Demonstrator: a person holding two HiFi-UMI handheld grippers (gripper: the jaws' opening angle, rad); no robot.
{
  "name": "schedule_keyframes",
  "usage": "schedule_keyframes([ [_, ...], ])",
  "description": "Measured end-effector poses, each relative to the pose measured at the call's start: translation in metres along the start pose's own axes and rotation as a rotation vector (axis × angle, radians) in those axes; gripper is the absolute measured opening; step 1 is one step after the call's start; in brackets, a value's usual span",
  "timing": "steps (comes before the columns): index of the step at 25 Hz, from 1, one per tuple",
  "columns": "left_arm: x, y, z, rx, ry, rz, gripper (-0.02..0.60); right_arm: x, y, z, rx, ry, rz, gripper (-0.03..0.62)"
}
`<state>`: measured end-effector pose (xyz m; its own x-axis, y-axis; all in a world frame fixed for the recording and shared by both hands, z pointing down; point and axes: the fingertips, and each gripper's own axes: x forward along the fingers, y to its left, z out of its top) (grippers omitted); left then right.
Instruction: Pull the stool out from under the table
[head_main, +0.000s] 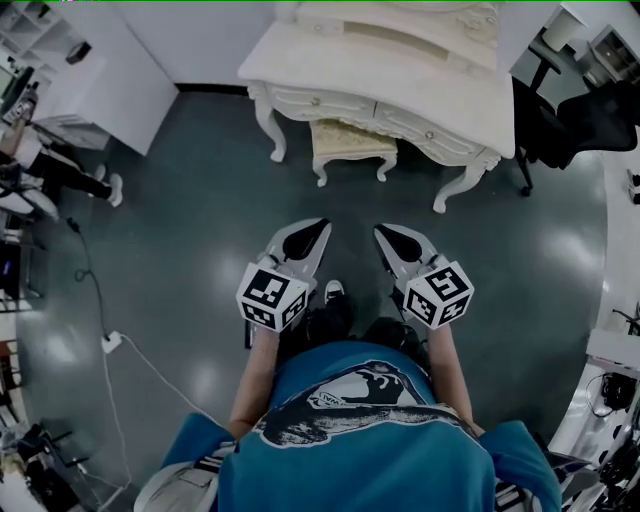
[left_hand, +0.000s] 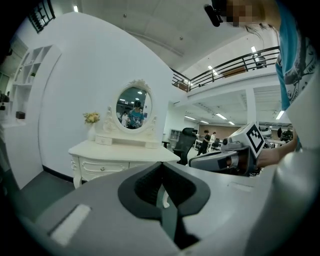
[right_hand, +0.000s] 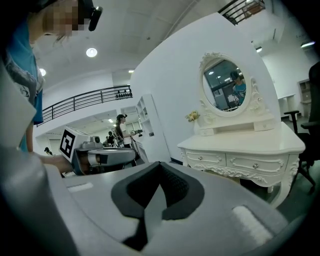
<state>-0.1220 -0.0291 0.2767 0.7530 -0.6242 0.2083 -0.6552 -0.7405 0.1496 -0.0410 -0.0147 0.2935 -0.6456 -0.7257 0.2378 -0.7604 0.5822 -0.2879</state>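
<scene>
A cream stool (head_main: 350, 143) with carved legs stands partly tucked under the front of a white dressing table (head_main: 470, 95), which carries an oval mirror (left_hand: 133, 106). In the head view my left gripper (head_main: 322, 226) and right gripper (head_main: 381, 232) hover side by side above the floor, well short of the stool. Both are shut with nothing between the jaws. The left gripper view shows the table (left_hand: 120, 152) ahead with the right gripper (left_hand: 192, 161) beside it. The right gripper view shows the table (right_hand: 245, 150) and the left gripper (right_hand: 134, 156). The stool is hidden behind the gripper bodies in both gripper views.
A black office chair (head_main: 575, 125) stands right of the table. White shelving (head_main: 95, 80) is at the back left. A white cable and power strip (head_main: 112, 342) lie on the dark floor at left, where a person's legs (head_main: 70, 175) also show.
</scene>
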Motion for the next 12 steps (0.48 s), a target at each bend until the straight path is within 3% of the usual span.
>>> schedule_keyframes([
  [12, 0.039, 0.011, -0.021, -0.043, 0.075, -0.105, 0.014, 0.003, -0.041, -0.014, 0.084, 0.035, -0.121, 0.003],
])
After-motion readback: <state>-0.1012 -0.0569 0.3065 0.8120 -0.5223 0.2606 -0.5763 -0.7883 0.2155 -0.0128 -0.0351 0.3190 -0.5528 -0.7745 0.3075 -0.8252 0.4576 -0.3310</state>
